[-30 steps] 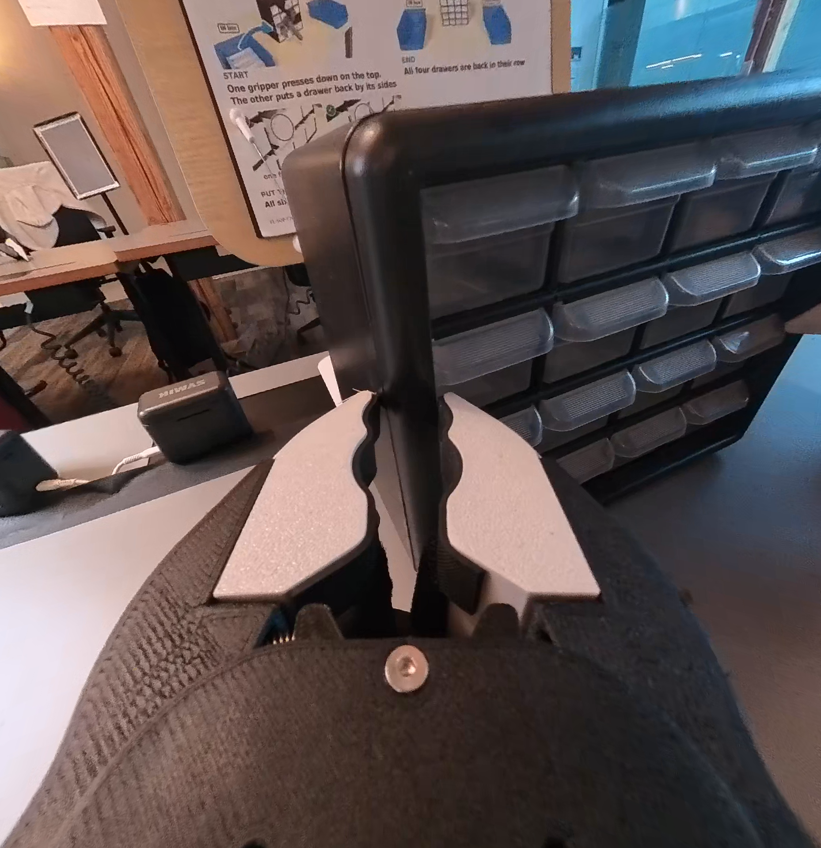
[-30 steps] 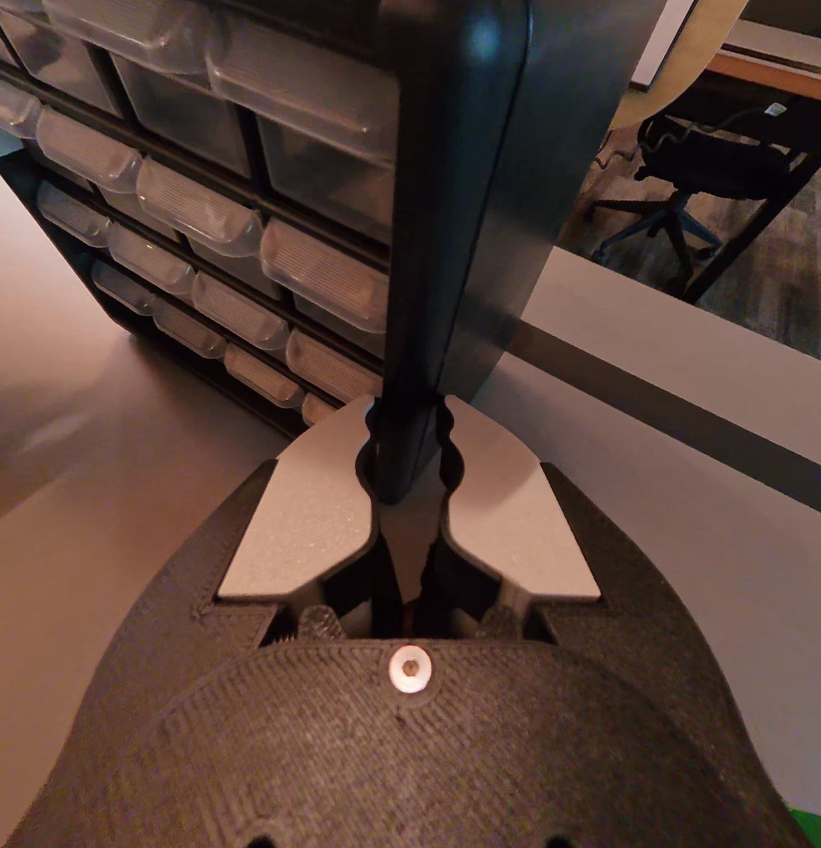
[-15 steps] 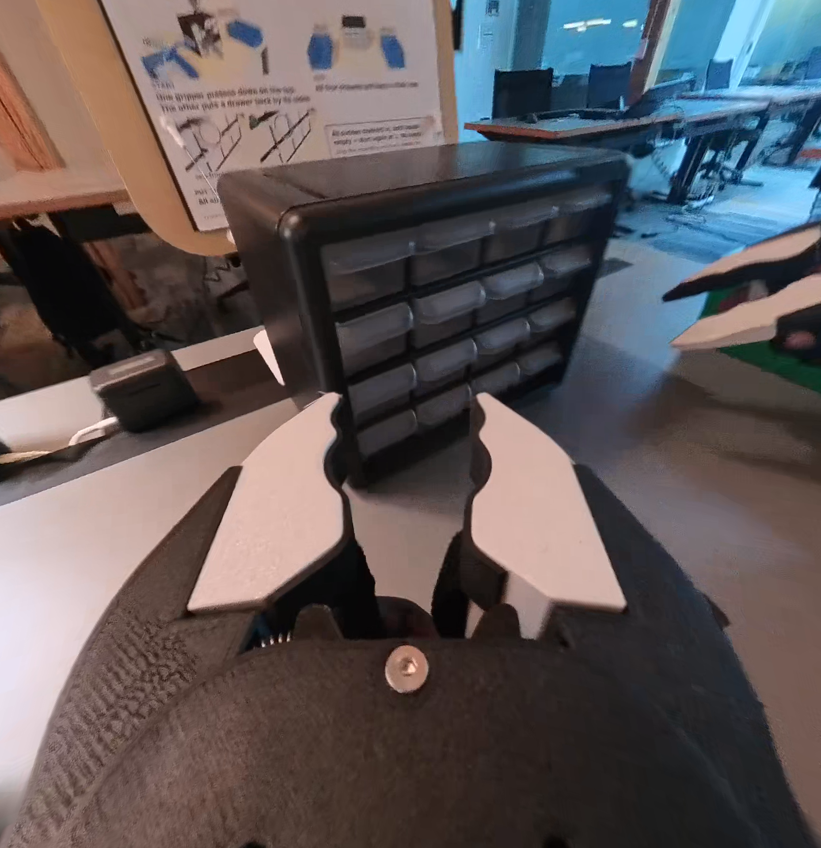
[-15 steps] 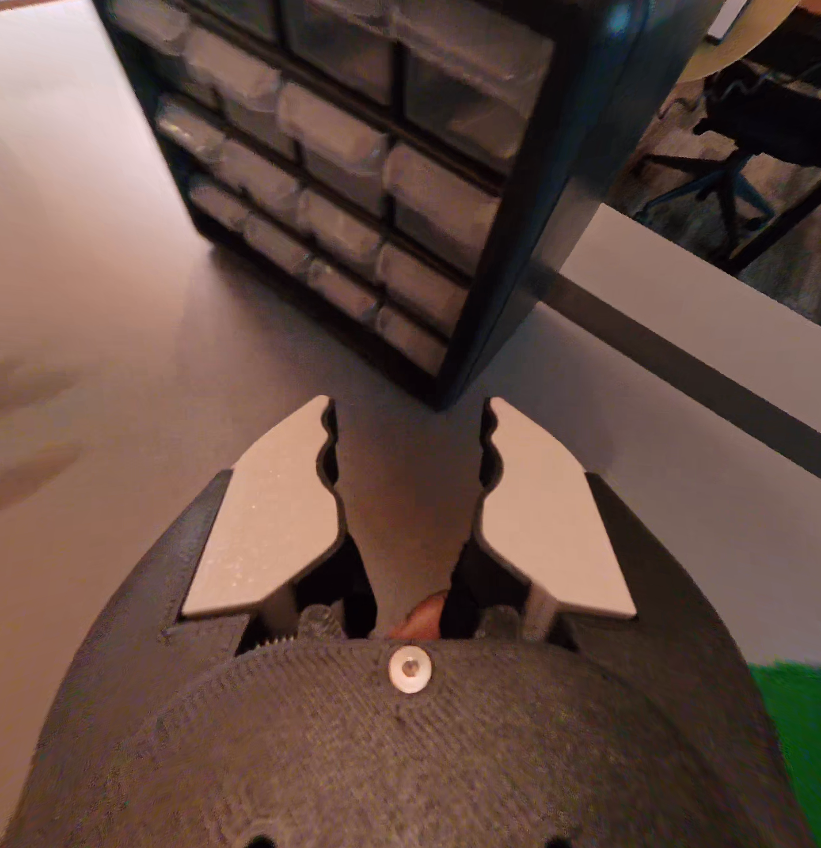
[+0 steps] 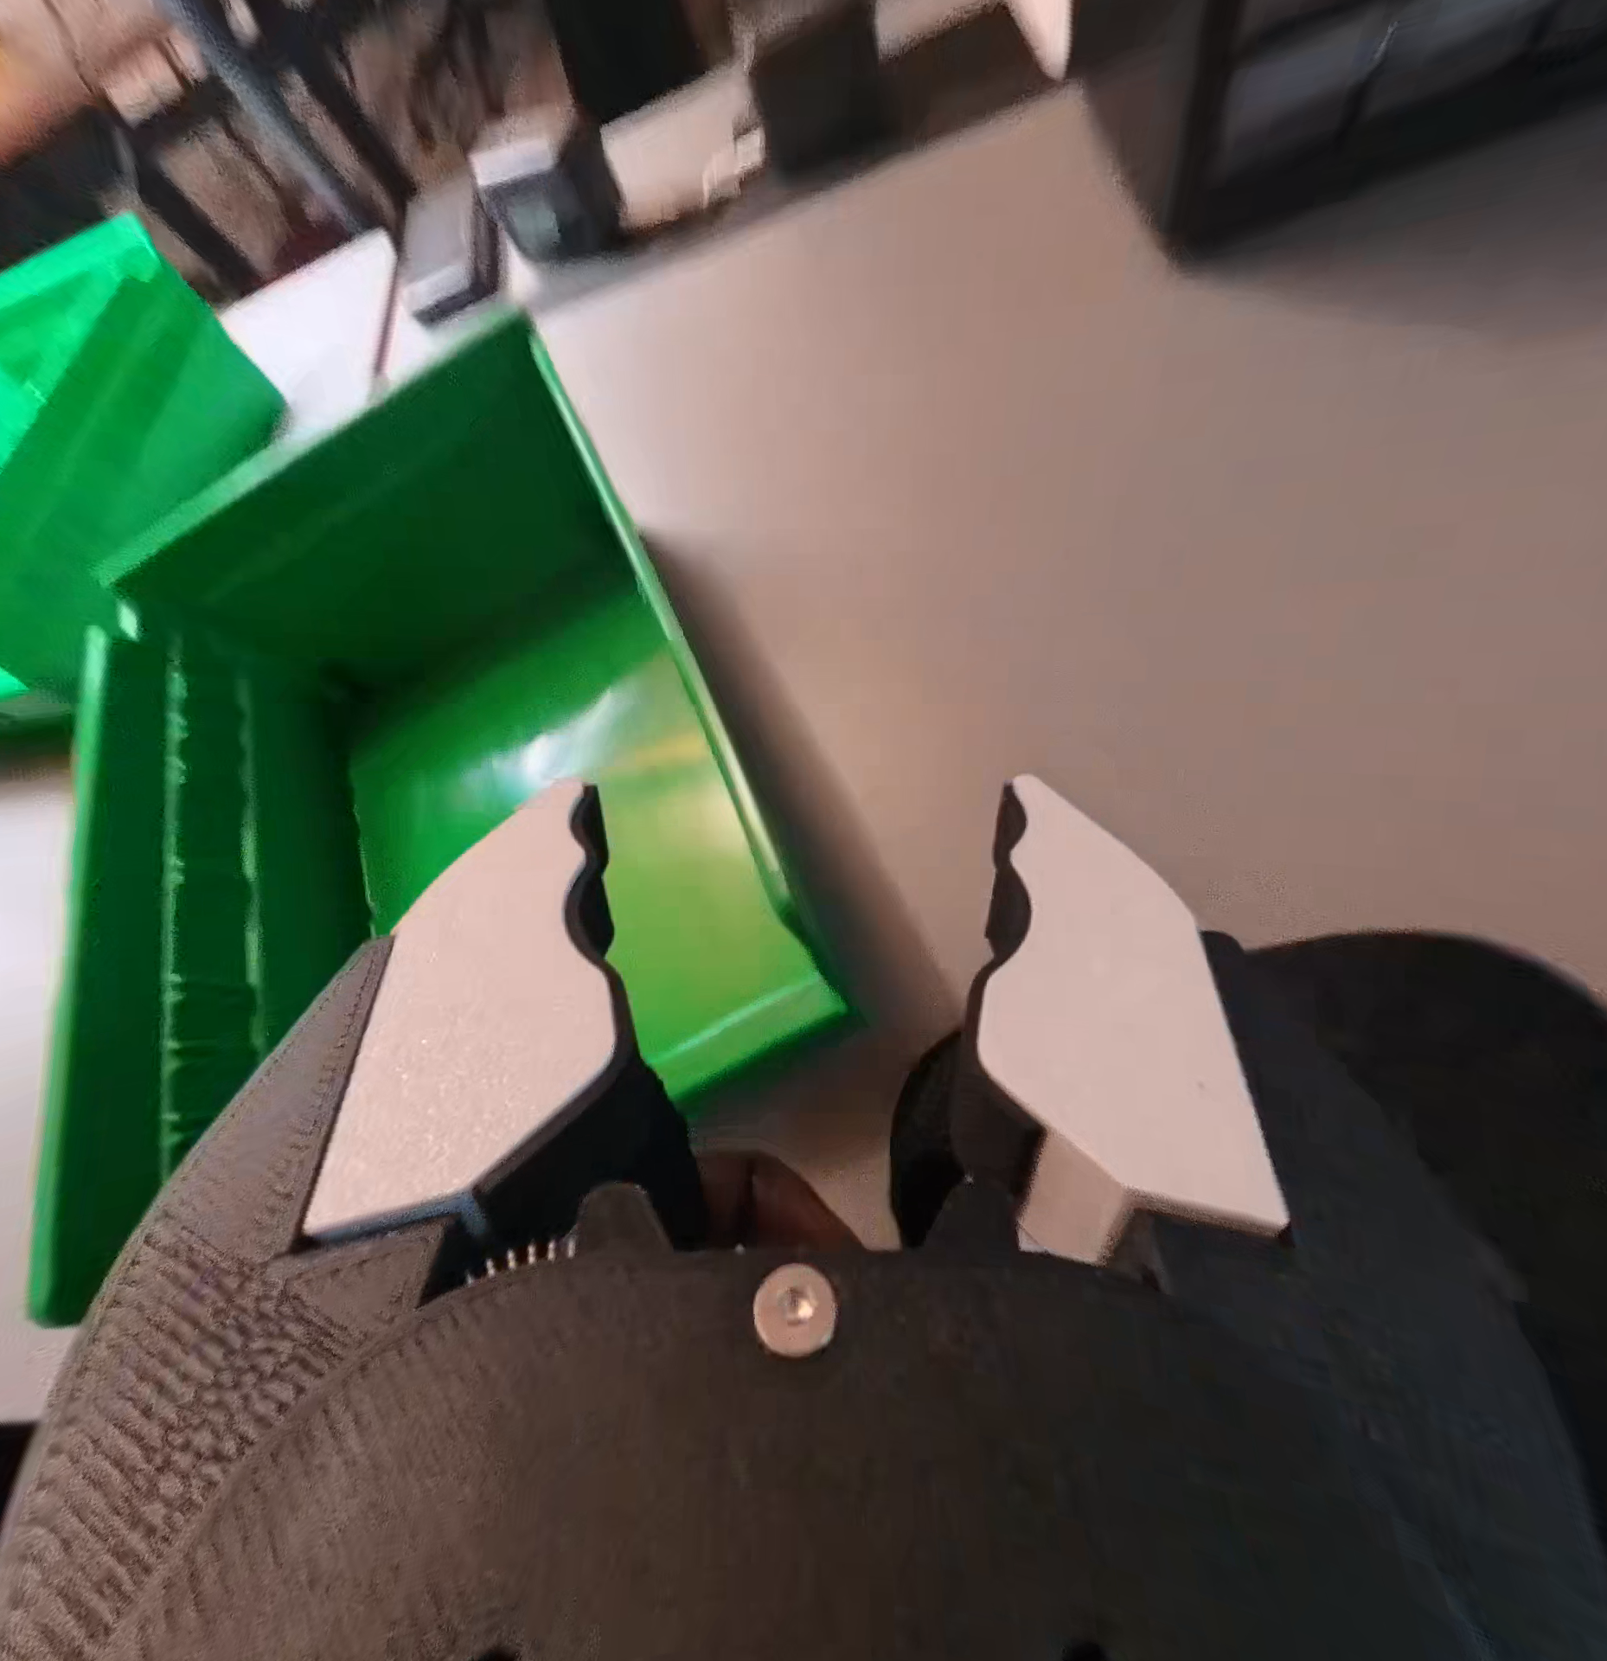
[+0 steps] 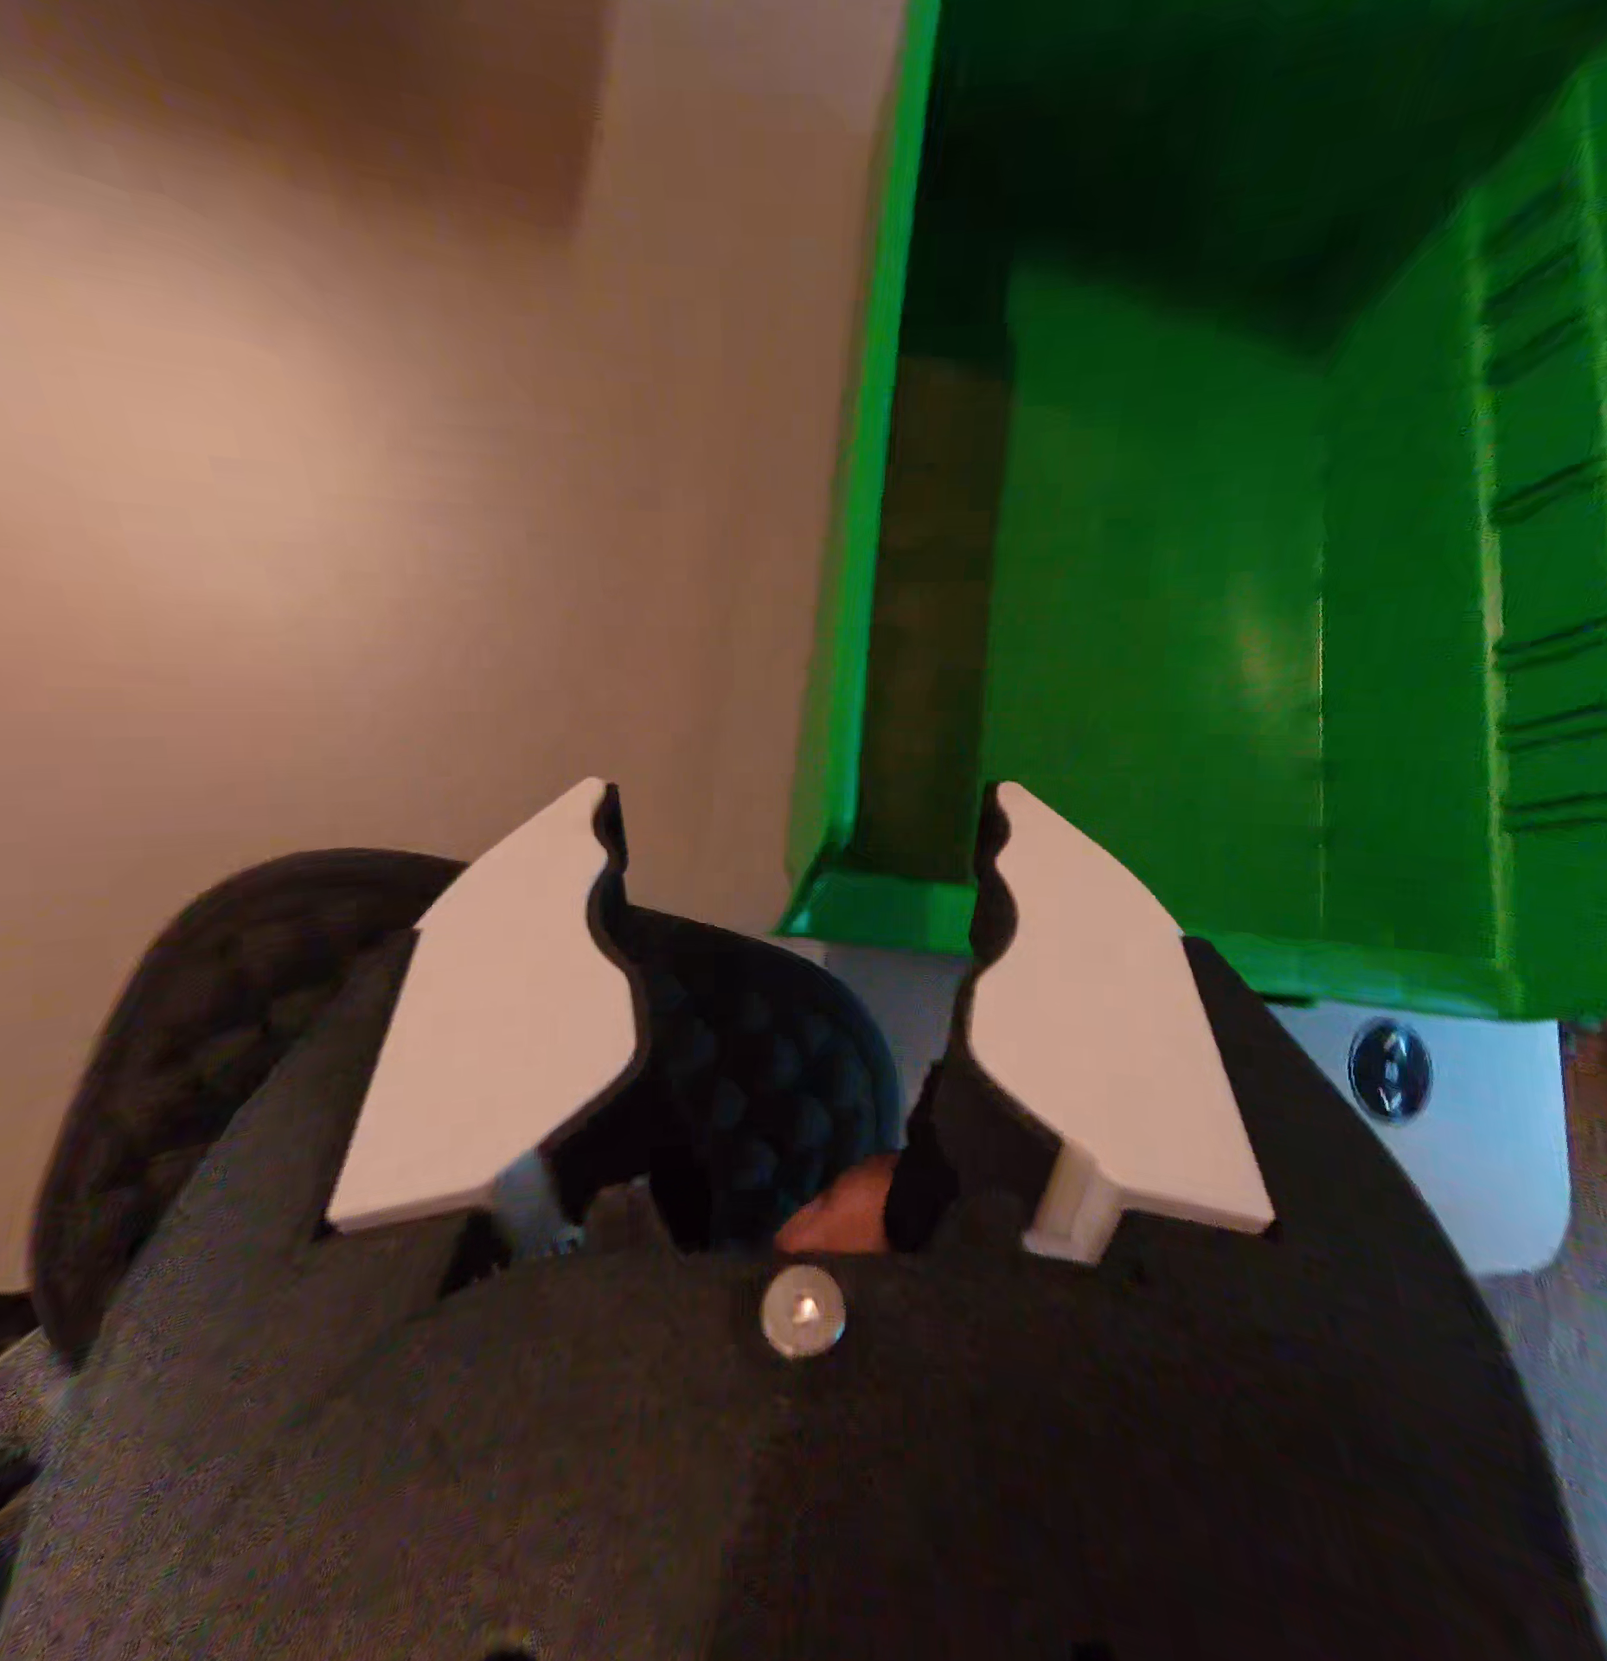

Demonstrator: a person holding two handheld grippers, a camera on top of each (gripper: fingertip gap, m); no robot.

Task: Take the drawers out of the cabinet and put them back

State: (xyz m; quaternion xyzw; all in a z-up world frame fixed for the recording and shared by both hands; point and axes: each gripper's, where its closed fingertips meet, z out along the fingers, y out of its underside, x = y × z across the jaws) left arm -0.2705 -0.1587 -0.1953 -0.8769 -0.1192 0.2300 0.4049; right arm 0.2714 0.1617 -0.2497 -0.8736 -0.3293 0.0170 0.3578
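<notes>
The black drawer cabinet (image 5: 1375,108) shows blurred at the top right of the left wrist view, far from my grippers; its drawers look dark and unclear. My left gripper (image 5: 795,795) is open and empty, low over the table beside a green open-topped holder (image 5: 476,647). My right gripper (image 6: 795,795) is open and empty, its right finger in front of another green holder (image 6: 1231,539). The cabinet is not in the right wrist view.
The grey table (image 5: 1141,539) spreads between the holders and the cabinet. A second green block (image 5: 81,449) sits at far left. The other gripper's black body (image 6: 243,971) shows under my right gripper. Blurred dark devices (image 5: 548,180) lie along the table's back edge.
Both grippers let go of the cabinet's side edges, opened, and drew back and down to the green holders at the table's front. The cabinet stays standing on the table.
</notes>
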